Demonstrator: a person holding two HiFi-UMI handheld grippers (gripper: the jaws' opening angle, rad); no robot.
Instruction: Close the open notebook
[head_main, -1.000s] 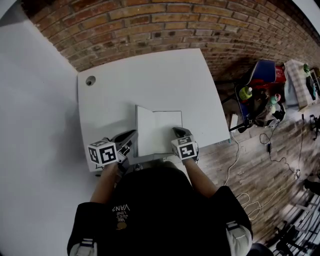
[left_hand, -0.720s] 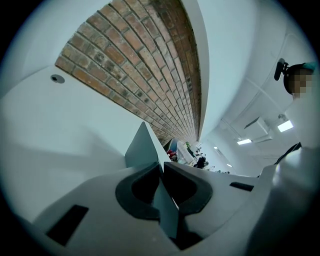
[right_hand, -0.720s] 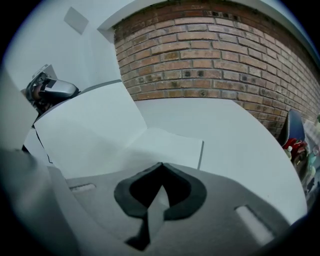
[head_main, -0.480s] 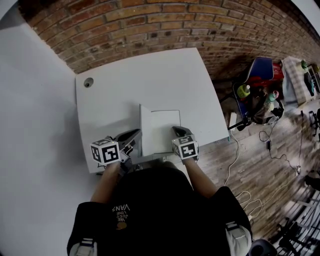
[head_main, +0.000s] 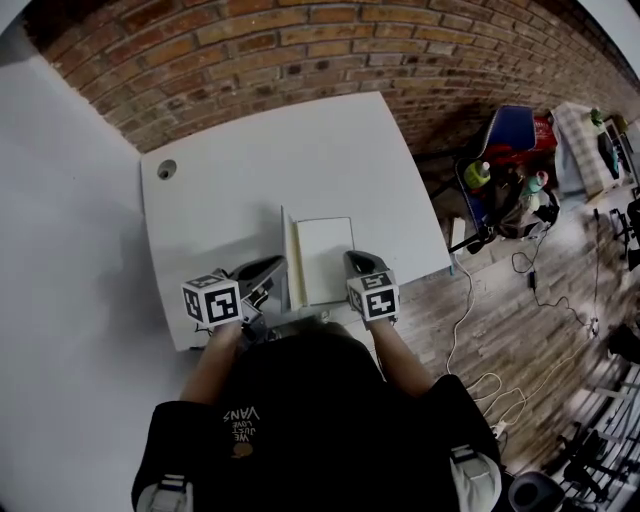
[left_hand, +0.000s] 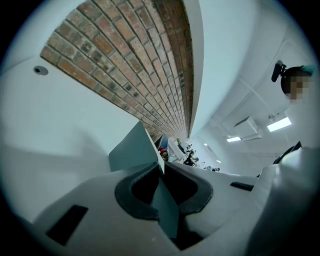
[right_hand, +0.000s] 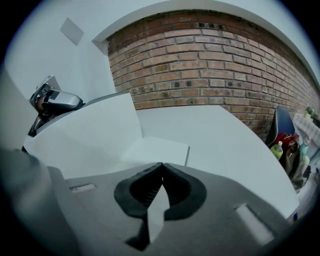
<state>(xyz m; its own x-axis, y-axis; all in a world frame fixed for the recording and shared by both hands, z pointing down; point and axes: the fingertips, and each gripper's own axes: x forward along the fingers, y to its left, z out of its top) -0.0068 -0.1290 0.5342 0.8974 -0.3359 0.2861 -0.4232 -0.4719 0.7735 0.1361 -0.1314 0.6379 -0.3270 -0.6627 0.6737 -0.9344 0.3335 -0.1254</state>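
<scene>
The left tool (left_hand: 161, 167) is all but closed, its pads pinching the near edge of the left cover (left_hand: 132, 150), which stands nearly upright just ahead of the jaws. The right tool (right_hand: 161, 167), a little to its right, has its tips together on a white page edge at the near side of the notebook (head_main: 325, 262). Beyond both tools the notebook's right half lies flat on the counter (head_main: 300, 150). The brick wall (head_main: 300, 50) is farther off.
</scene>
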